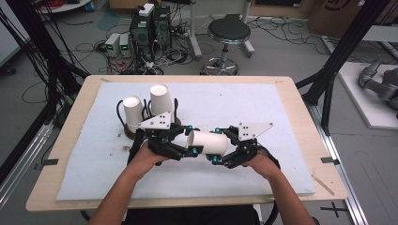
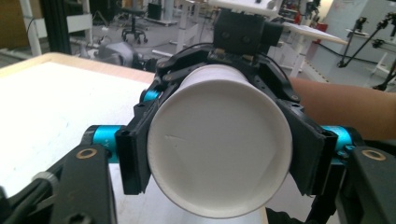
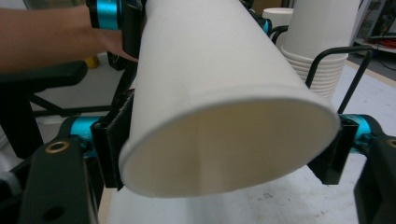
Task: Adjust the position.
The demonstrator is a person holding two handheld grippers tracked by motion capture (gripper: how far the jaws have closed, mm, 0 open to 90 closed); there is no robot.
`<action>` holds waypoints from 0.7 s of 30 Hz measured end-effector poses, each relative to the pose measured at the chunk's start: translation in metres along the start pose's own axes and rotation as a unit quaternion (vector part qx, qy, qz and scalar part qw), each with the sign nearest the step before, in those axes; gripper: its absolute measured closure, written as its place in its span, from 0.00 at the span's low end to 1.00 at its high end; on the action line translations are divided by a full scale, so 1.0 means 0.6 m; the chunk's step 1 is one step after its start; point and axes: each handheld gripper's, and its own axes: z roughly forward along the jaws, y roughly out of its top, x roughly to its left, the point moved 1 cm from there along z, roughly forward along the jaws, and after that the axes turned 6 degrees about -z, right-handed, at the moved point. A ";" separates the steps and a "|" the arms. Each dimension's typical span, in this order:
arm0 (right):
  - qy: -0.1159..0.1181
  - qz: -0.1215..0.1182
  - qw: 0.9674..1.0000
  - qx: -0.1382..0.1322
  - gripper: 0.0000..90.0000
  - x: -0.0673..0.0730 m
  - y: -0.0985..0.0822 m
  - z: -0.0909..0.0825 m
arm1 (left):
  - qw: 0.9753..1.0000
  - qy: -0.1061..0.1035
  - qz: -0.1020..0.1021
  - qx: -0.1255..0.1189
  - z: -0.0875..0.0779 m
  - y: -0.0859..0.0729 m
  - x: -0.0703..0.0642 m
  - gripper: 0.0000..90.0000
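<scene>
The cup (image 1: pixel 206 142) hangs level above the pad (image 1: pixel 263 101), clamped at its base by the left gripper (image 1: pixel 191 139) and at its mouth by the right gripper (image 1: pixel 218 146), so this looks like a hand-over; next, 1 gripper must let go.

A light wooden tabletop (image 1: pixel 300 110) carries a pale blue-white foam mat (image 1: pixel 263 101) that covers most of it, leaving bare wood along every edge. Beyond the far edge, the grey concrete floor (image 1: pixel 281 51) is strewn with tangled black cables (image 1: pixel 89 47). A black round stool on a chrome base (image 1: pixel 228 33) stands there, with dark computer towers (image 1: pixel 150 28) to its left. Black metal frame posts (image 1: pixel 342 51) rise past the right far corner.
</scene>
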 end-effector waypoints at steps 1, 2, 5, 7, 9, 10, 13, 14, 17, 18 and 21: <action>-0.002 -0.002 1.000 0.004 0.28 0.000 0.000 -0.001 | 1.000 0.015 0.005 0.006 0.001 -0.001 -0.001 0.34; -0.005 0.000 1.000 0.010 0.28 -0.001 -0.001 -0.002 | 1.000 0.025 0.003 0.010 0.001 -0.001 0.000 0.30; -0.014 -0.001 1.000 0.024 0.28 -0.004 -0.004 -0.004 | 1.000 0.030 0.002 0.008 -0.005 0.000 0.001 0.27; -0.014 -0.003 0.999 0.030 0.29 -0.005 -0.004 -0.004 | 1.000 0.031 0.000 0.007 -0.007 0.000 0.003 0.27; -0.012 -0.003 0.999 0.032 0.29 -0.004 -0.003 -0.004 | 0.999 0.031 0.000 0.009 -0.007 0.000 0.004 0.27; -0.011 -0.006 0.999 0.038 0.29 -0.004 -0.002 -0.003 | 1.000 0.028 -0.003 0.010 -0.005 -0.001 0.004 0.27; -0.005 -0.008 0.999 0.035 0.29 -0.003 -0.001 -0.001 | 1.000 0.019 -0.004 0.017 0.000 -0.002 0.005 0.29; -0.005 -0.005 0.999 0.035 0.29 -0.002 -0.001 -0.001 | 1.000 0.009 0.000 0.019 0.002 -0.003 0.004 0.32; 0.001 -0.001 0.999 0.032 0.29 -0.002 -0.001 -0.004 | 1.000 0.000 -0.004 0.016 0.001 -0.003 0.004 0.35; 0.003 -0.003 1.000 0.028 0.28 -0.004 0.000 -0.004 | 1.000 -0.004 -0.004 0.012 0.000 -0.003 0.003 0.36; -0.002 0.005 1.000 0.016 0.22 -0.002 0.001 -0.004 | 1.000 -0.011 0.001 -0.004 -0.004 0.000 0.001 0.39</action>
